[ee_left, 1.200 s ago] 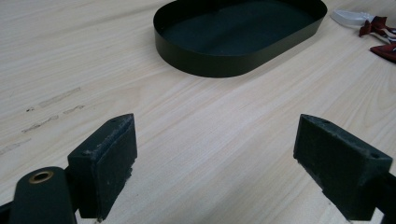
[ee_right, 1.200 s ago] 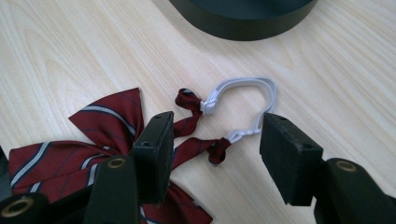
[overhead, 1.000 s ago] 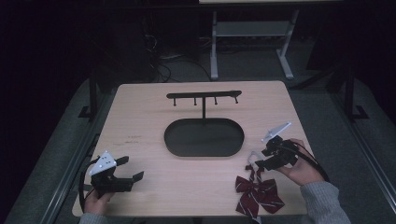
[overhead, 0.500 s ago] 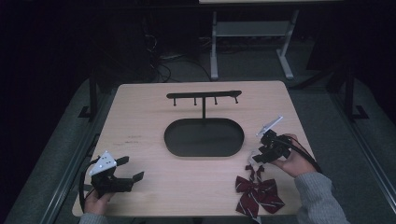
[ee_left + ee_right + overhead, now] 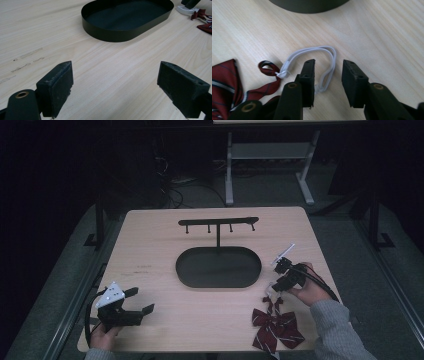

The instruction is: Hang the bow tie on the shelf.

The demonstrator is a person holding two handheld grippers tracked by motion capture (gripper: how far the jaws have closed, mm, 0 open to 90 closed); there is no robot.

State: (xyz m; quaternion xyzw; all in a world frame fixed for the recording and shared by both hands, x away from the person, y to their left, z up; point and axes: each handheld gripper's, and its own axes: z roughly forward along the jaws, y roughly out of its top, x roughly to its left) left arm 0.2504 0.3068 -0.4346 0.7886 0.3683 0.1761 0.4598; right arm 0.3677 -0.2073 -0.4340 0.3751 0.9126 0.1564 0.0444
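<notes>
The bow tie (image 5: 276,328) lies flat, its white loop (image 5: 322,53) straddled by the half-open right tongs (image 5: 327,71) for gripping, while the left tongs (image 5: 115,75) are held wide, empty, over the counter (image 5: 150,250).

The bench (image 5: 150,250) is pale wood with fine grain. The oval tray (image 5: 218,266) and the hook stand (image 5: 218,224) are black. The bow tie (image 5: 276,327) is dark red with thin white stripes — its elastic loop (image 5: 319,53) white.
</notes>
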